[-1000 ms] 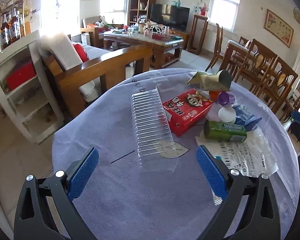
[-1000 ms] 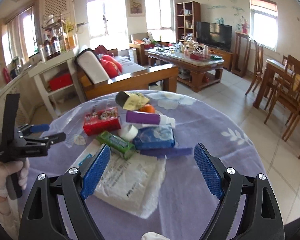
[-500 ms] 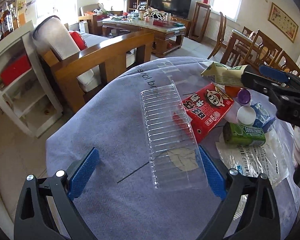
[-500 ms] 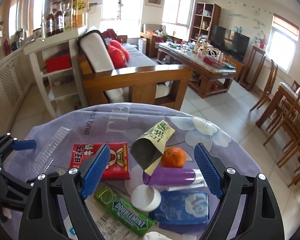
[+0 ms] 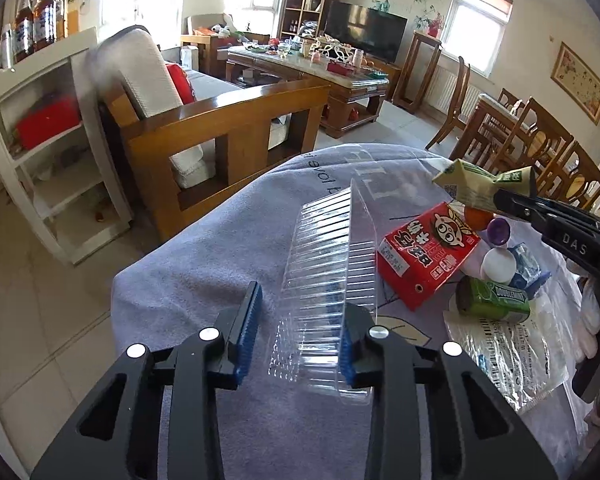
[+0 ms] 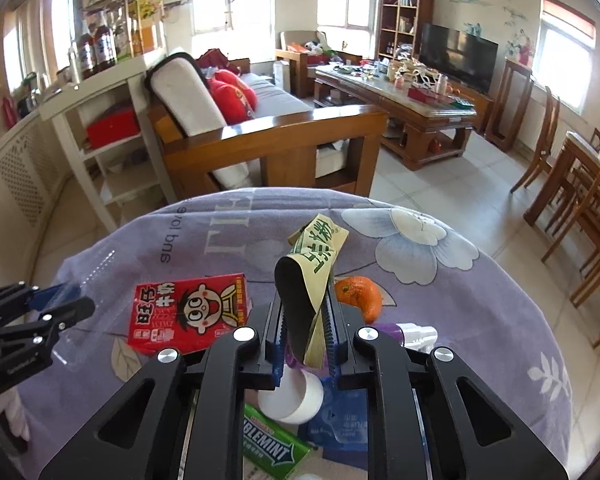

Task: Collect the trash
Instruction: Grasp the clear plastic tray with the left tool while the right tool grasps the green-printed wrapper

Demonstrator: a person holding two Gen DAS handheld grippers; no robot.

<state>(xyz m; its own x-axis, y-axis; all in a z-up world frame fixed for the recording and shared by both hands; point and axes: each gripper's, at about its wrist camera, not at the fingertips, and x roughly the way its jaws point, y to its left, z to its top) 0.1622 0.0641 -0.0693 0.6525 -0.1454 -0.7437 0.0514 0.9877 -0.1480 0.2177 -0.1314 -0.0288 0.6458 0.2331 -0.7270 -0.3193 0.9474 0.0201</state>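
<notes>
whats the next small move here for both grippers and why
Probably lift both straight up. The right gripper has its jaws closing on the crumpled yellow wrapper; the left gripper has its jaws closing with the clear plastic tray between them, one side tipped up. Both still sit low over the purple tablecloth.

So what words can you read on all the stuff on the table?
"DOUBLEMINT": green gum pack.
"DAS": side of the right gripper.
"love" and big letters "THE", partly hidden: purple tablecloth.
Chinese characters, which I can't read out: red snack box.
Green Chinese characters, likewise: crumpled yellow-green carton, between the right gripper's closing jaws.
Barcode and small print, too small to read: clear plastic bag.
</notes>
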